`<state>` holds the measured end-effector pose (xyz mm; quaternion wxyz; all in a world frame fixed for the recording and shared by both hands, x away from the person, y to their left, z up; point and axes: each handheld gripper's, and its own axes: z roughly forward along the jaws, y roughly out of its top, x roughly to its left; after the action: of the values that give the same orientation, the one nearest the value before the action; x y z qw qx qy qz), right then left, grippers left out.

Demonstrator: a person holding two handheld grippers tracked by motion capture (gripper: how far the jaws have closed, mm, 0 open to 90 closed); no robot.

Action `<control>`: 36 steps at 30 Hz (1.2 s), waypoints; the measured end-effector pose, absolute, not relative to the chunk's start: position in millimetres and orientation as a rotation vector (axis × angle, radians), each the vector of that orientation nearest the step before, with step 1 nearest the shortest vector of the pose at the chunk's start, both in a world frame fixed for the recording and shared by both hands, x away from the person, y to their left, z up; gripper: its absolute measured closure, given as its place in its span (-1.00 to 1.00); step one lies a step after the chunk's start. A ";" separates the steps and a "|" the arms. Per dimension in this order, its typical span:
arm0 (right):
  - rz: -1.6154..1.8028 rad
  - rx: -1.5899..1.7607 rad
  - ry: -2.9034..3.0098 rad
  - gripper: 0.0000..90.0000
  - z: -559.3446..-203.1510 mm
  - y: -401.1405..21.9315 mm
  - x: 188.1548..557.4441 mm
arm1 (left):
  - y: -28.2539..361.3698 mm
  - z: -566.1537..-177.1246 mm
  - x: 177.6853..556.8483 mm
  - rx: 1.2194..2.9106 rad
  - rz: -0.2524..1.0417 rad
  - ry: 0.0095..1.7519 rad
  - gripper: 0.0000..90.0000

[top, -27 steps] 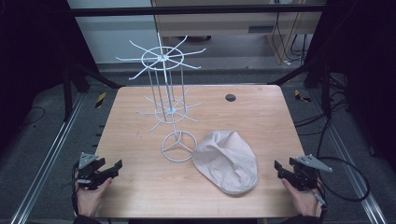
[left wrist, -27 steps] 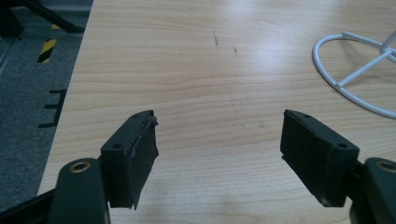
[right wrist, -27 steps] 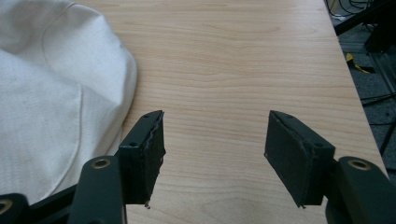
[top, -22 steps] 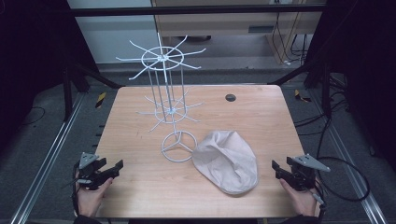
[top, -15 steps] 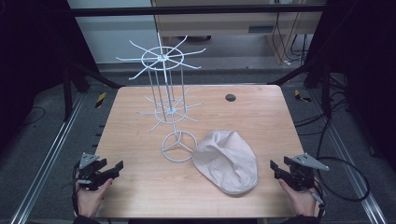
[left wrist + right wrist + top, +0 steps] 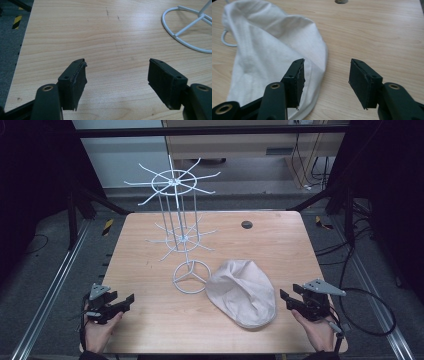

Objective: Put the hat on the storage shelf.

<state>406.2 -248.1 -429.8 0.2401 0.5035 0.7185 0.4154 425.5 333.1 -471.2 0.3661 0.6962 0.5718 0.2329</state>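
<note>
No brand, label or writing can be read on anything here.

The right gripper [image 6: 286, 301] rests low at the near right edge of the light wooden table [image 6: 280, 245], held in a hand [image 6: 316, 332]. Its jaws stand apart, with nothing between the pads; in the right gripper view the bare wood shows through the gap [image 6: 325, 82]. Just ahead of its left jaw lies the cream, limp cloth cap [image 6: 241, 292], flat on the table; whether the jaw tip touches the cloth edge cannot be told.

The left gripper [image 6: 127, 301] sits at the near left edge, jaws wide apart and holding nothing [image 6: 117, 82]. Ahead of it and to its right stands the white wire spinner rack [image 6: 182, 240], its ring foot [image 6: 185, 30] on the wood, just beside the cap.

A small dark round disc [image 6: 246, 224] lies far beyond both grippers.
</note>
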 end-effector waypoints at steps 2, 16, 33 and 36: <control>1.149 1.357 1.998 0.05 -423.3 -239.8 405.5 | 332.7 -471.5 426.0 1.791 0.601 1.472 -0.32; 1.158 1.239 2.092 0.01 -393.0 -211.7 408.9 | 332.9 -472.2 426.9 1.803 0.610 1.479 -0.28; 1.138 1.162 2.207 -0.02 -381.5 -174.8 424.8 | 332.1 -473.3 427.9 1.814 0.608 1.480 -0.28; 1.122 1.152 2.229 -0.02 -381.3 -168.2 427.3 | 331.6 -472.9 427.5 1.816 0.608 1.475 -0.28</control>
<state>427.3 -168.2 -381.3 0.1951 0.4111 0.7953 0.4005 427.5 331.6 -472.9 0.3541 0.7027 0.5706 0.2351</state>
